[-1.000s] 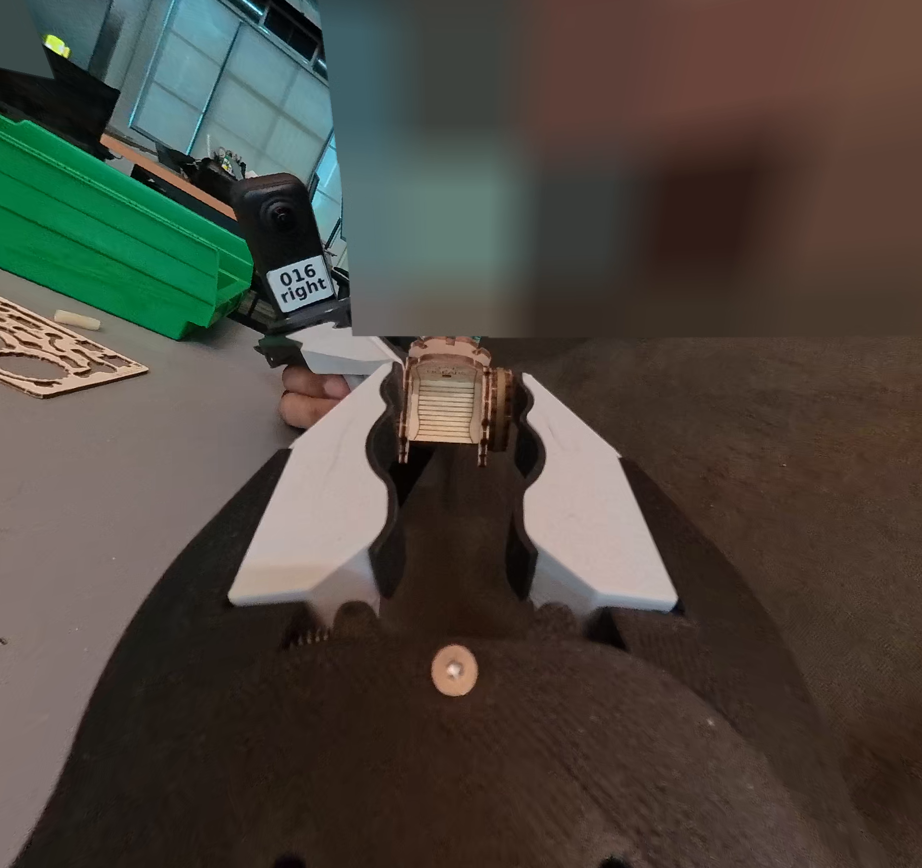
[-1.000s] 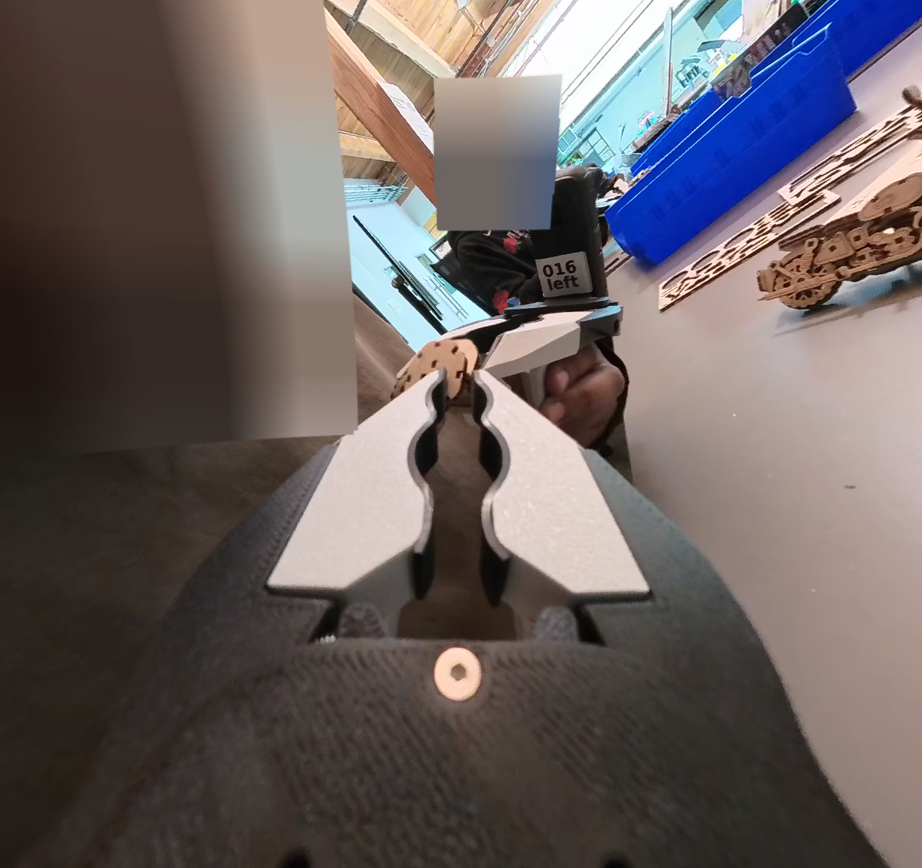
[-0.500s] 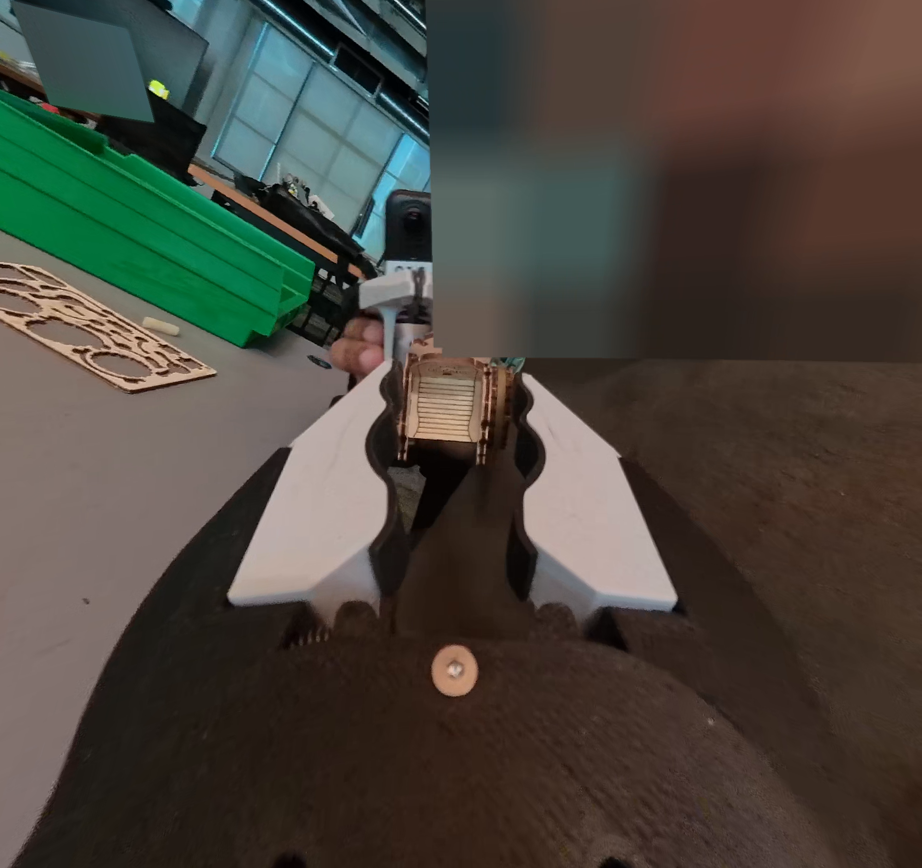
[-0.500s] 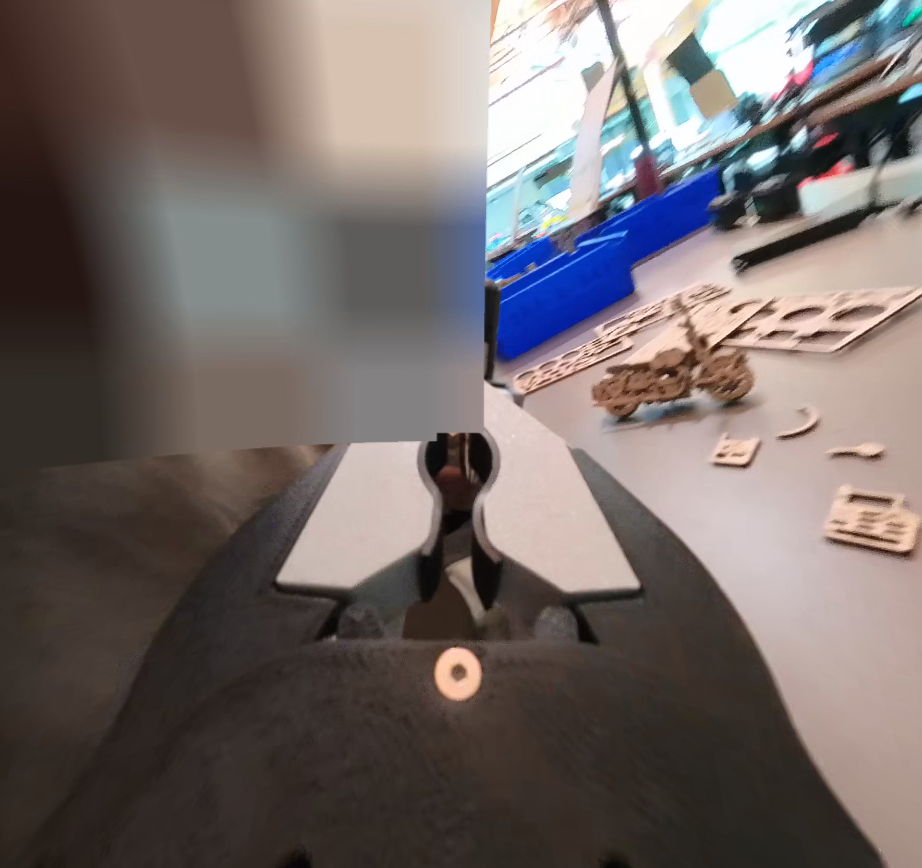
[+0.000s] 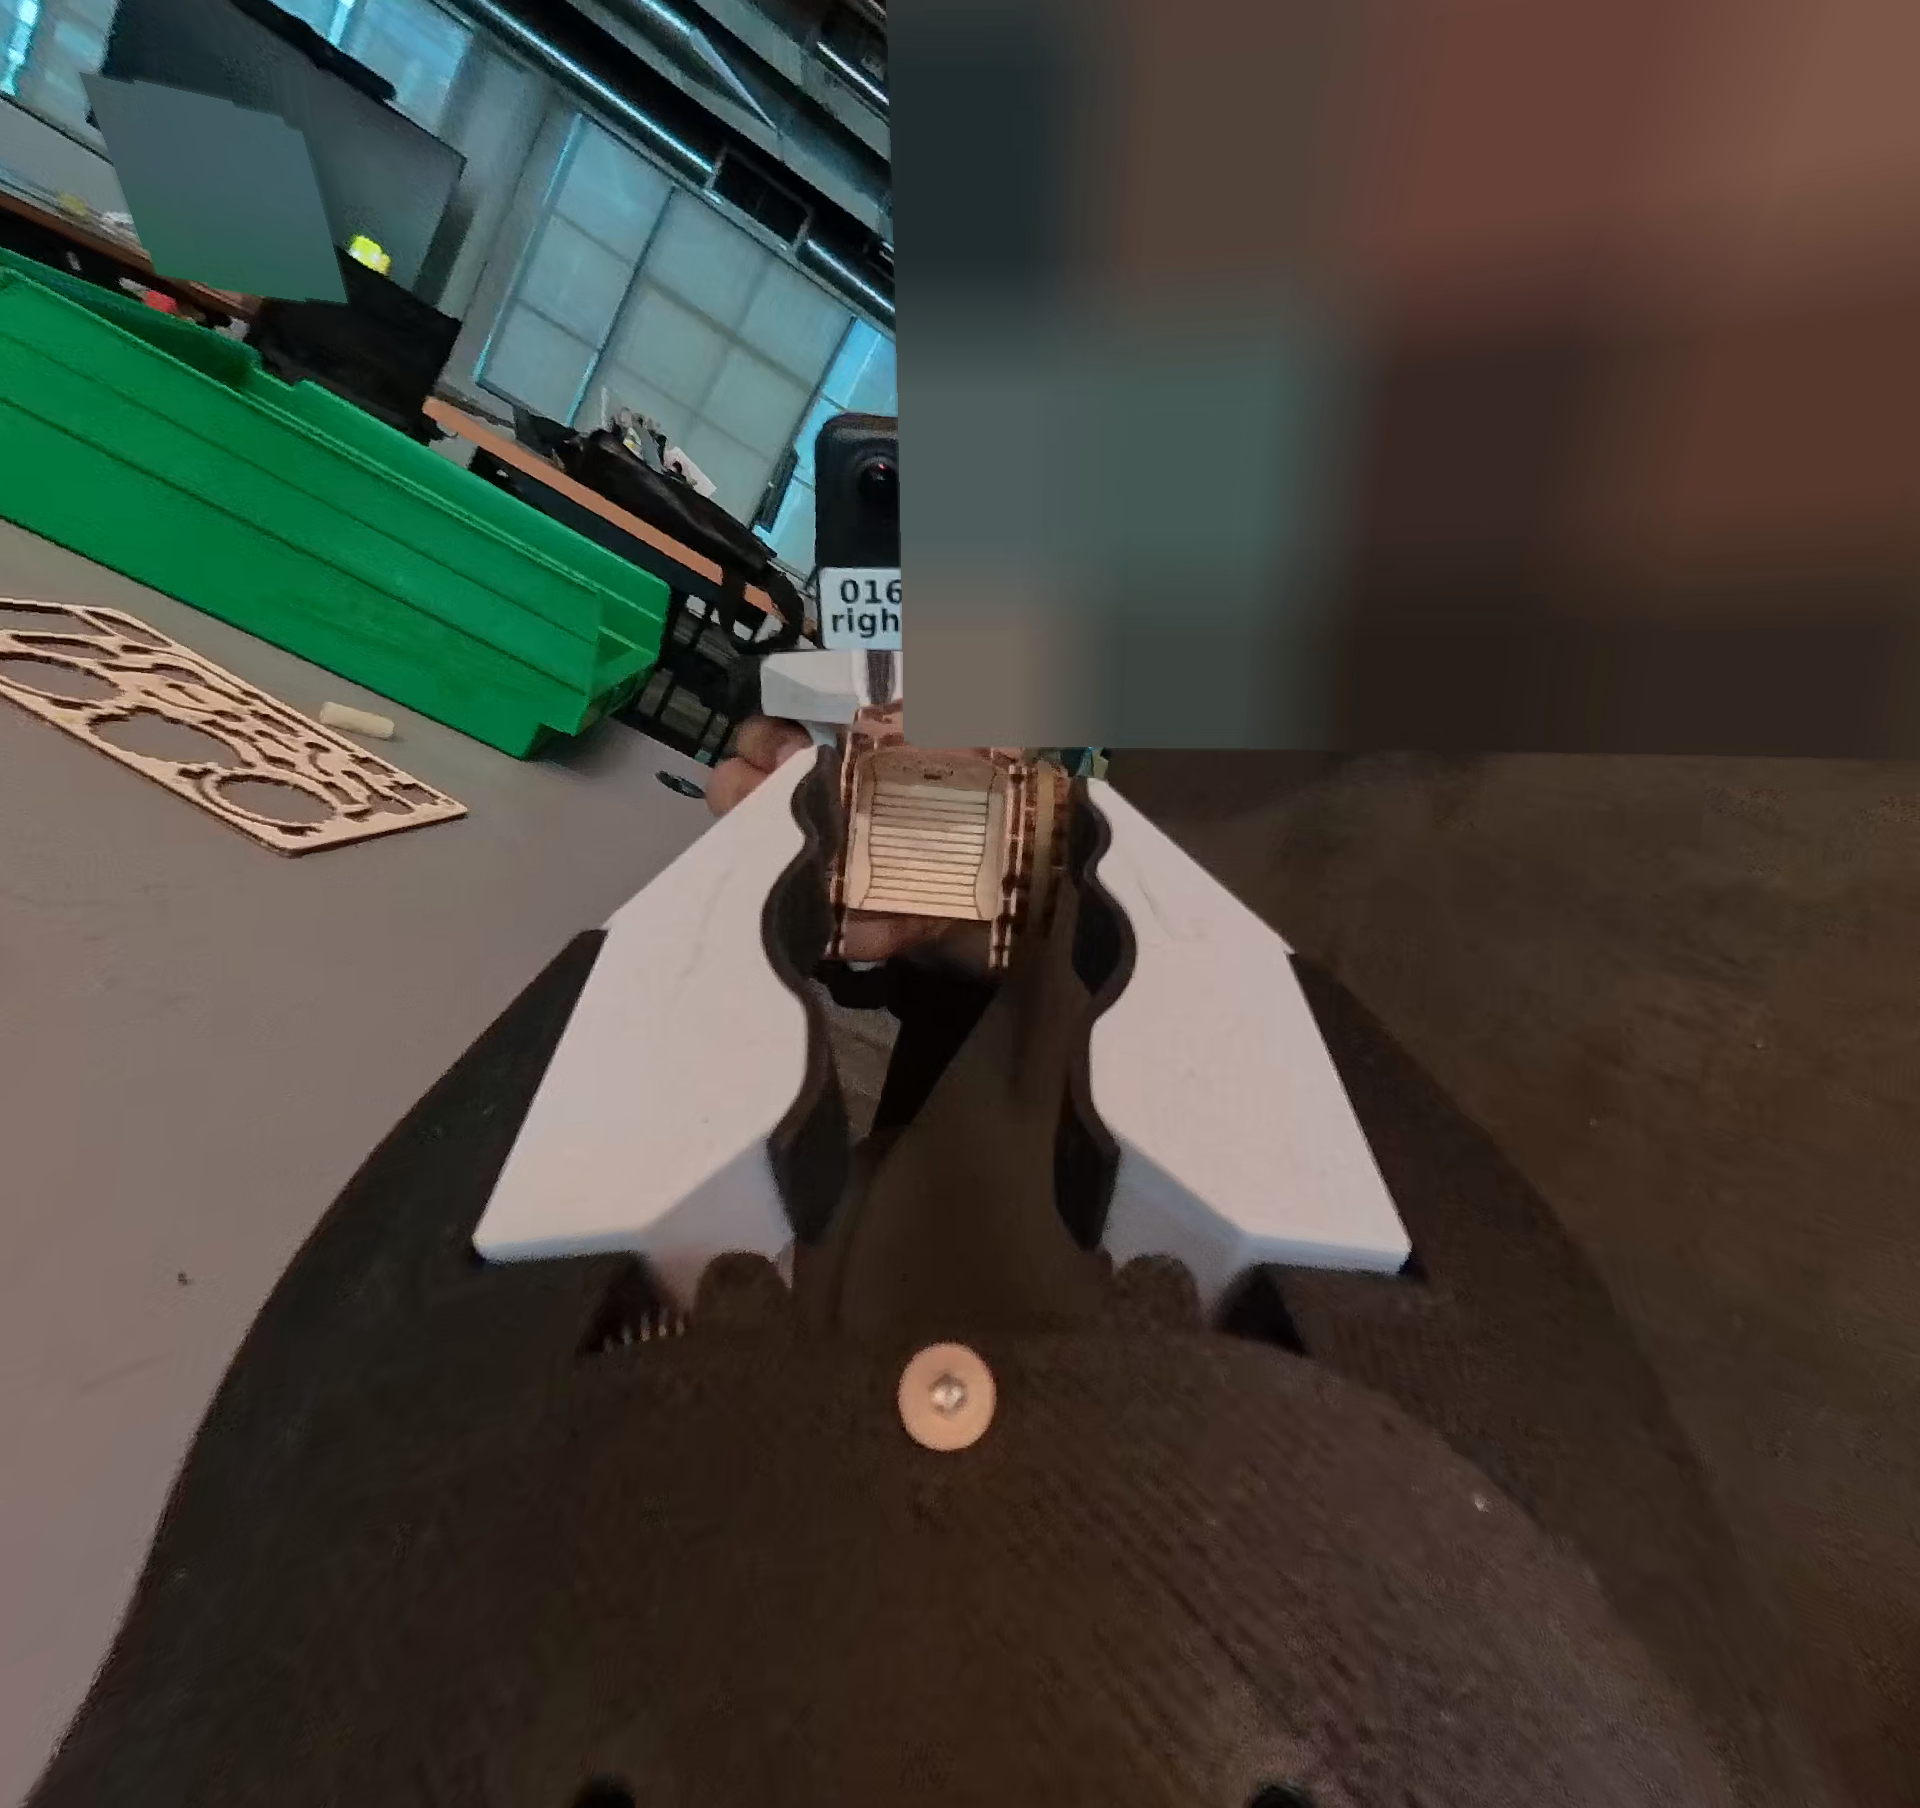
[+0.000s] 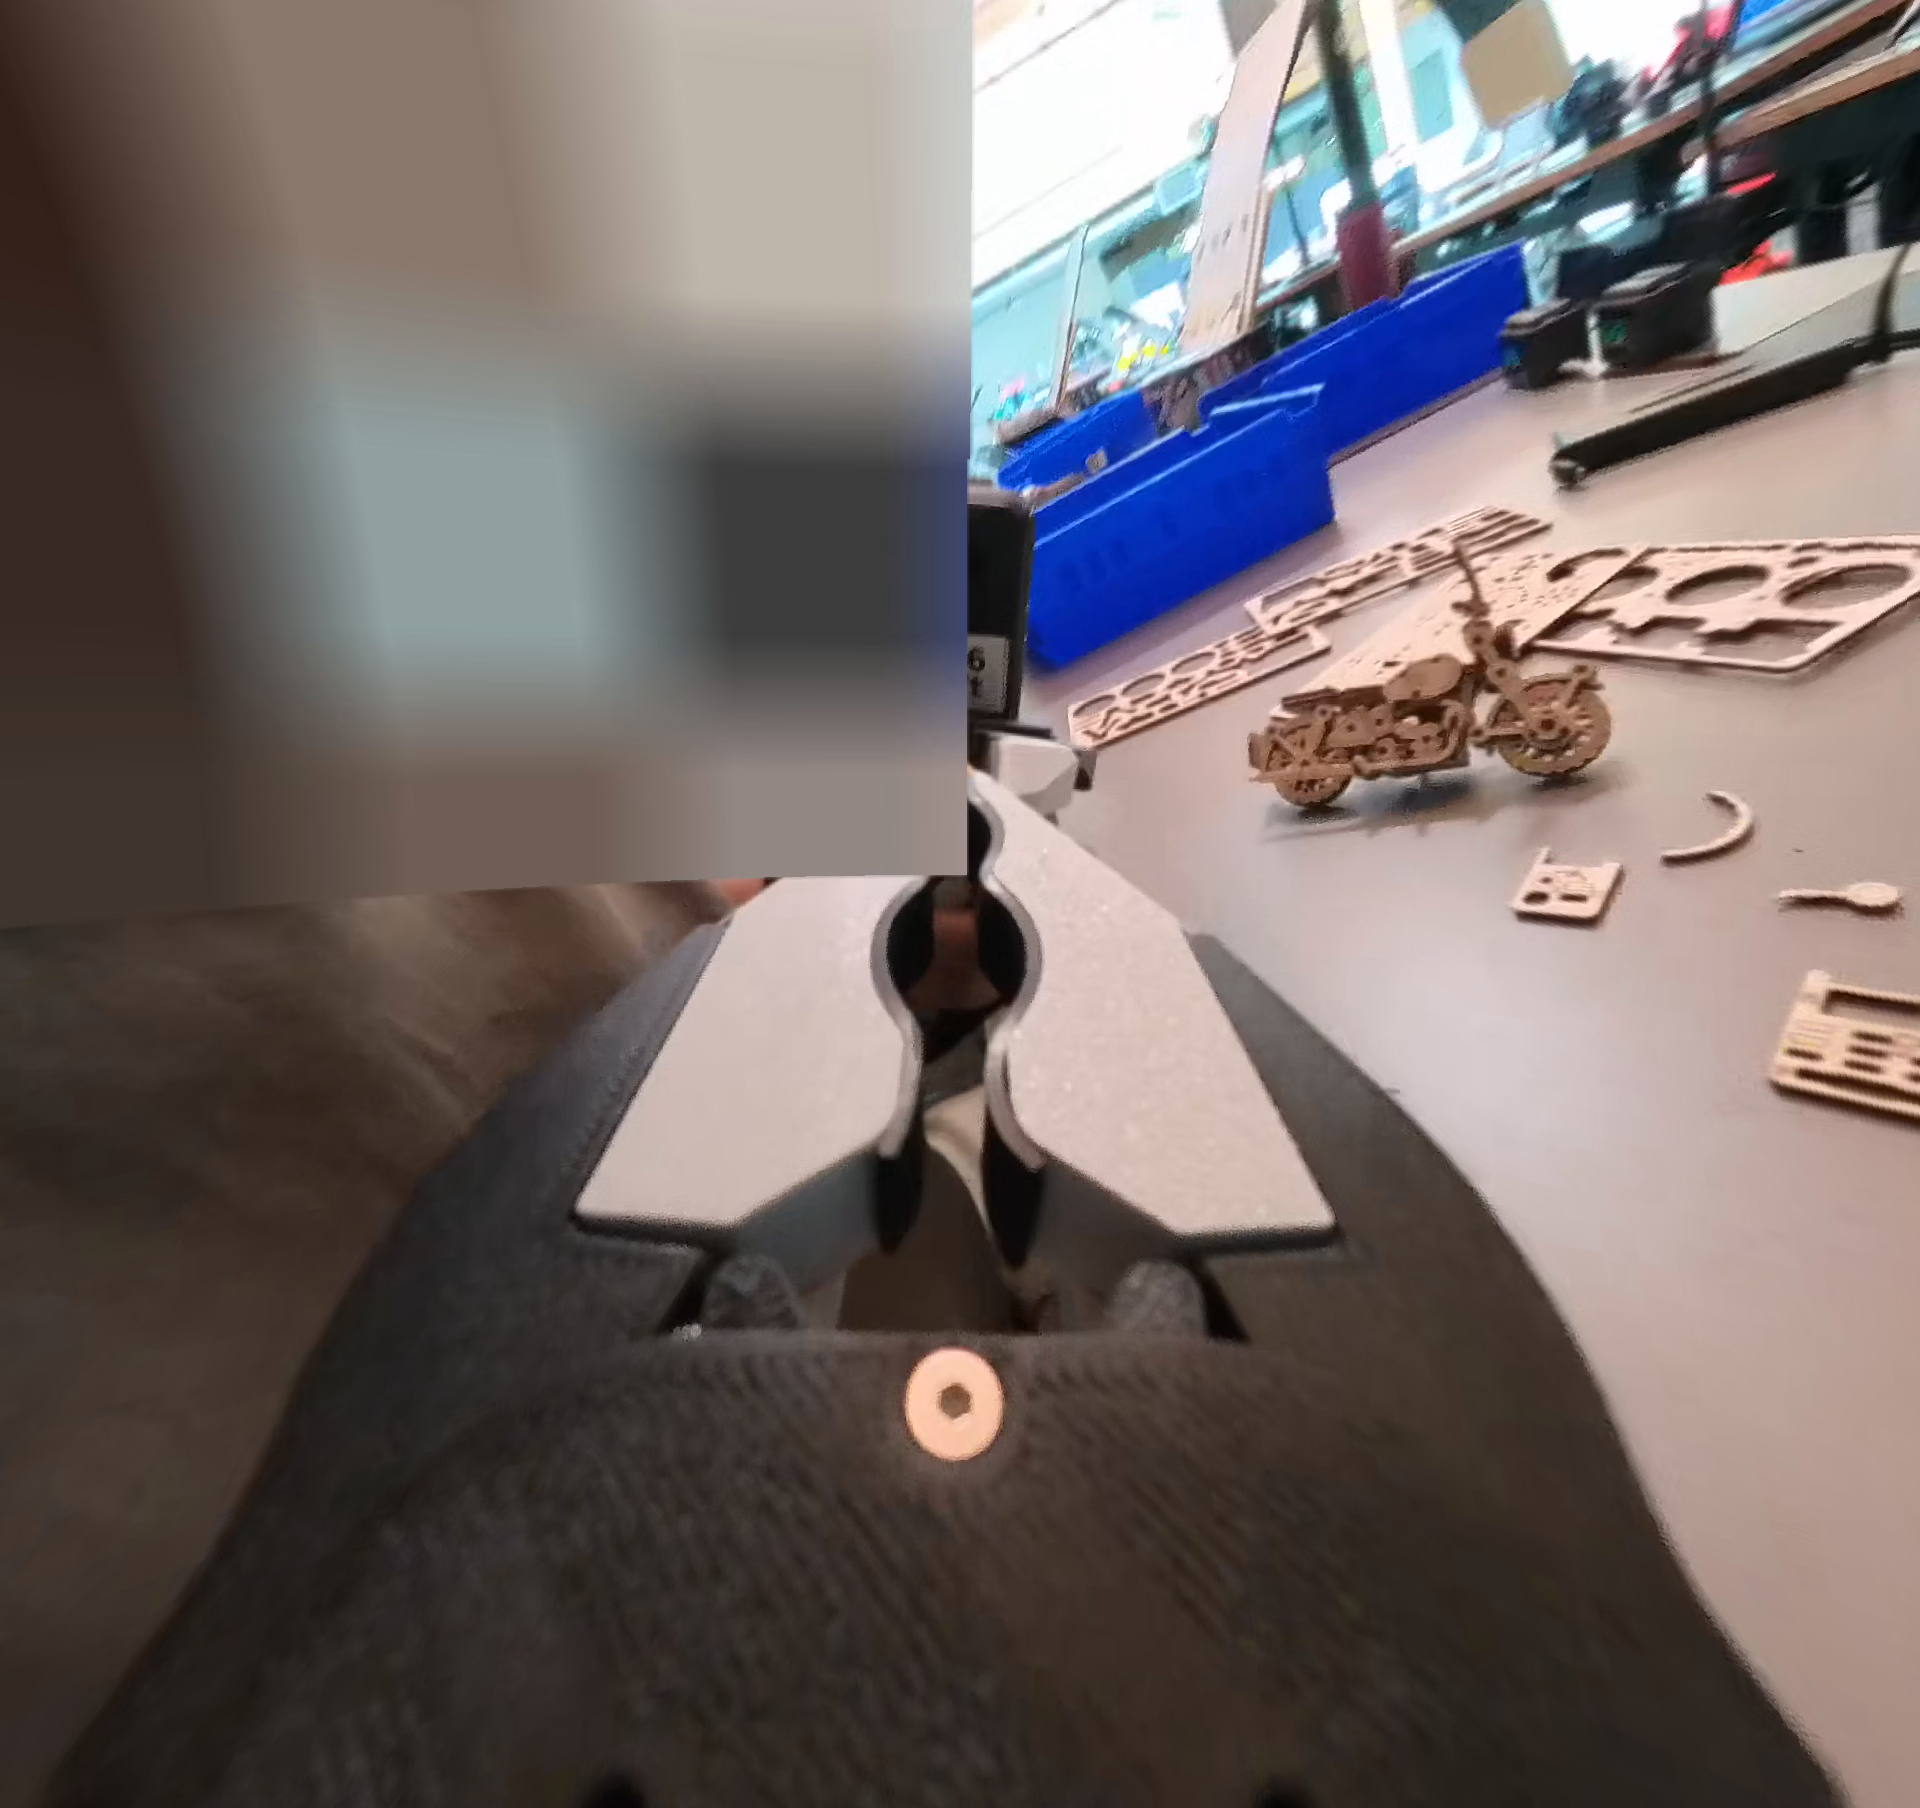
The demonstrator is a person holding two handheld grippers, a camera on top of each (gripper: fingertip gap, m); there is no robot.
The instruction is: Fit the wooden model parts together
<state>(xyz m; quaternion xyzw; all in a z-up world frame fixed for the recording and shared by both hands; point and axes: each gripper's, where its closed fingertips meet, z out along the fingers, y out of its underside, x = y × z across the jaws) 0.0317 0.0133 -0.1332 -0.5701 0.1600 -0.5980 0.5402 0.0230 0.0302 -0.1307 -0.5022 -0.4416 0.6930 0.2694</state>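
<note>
**Left gripper pinches a slatted wooden part; right jaws nearly closed**

The left gripper (image 5: 940, 865) holds a small wooden part (image 5: 920, 849) near its fingertips. The part has a pale slatted face set between darker laser-cut side plates, and the jaws press on it from both sides, lifting it clear of the grey surface (image 5: 260, 1010). Just beyond it, in the left wrist view, the right gripper (image 5: 821, 693) shows partly, with a black camera above it and a hand (image 5: 753, 766) below; the rest lies behind a blurred patch.

To the left on the surface lies a flat cut-out sheet (image 5: 218, 730) with round holes, a short pale dowel (image 5: 355, 717) just beside it, and a green bin (image 5: 312, 553) behind both.

The right gripper's (image 6: 971, 865) jaws stand almost pressed together, leaving only a narrow wavy gap; whether anything is pinched at the tips I cannot tell, as the patch covers them. Off to its right, a finished wooden motorcycle (image 6: 1434, 719) stands upright on the surface, well apart from the gripper. More cut-out sheets (image 6: 1704, 605) lie behind it, a blue bin (image 6: 1184, 553) farther back. Loose pieces lie nearer: a curved strip (image 6: 1714, 828), a small plate (image 6: 1569, 888), a spoon-shaped bit (image 6: 1844, 896) and a slotted panel (image 6: 1855, 1046).
</note>
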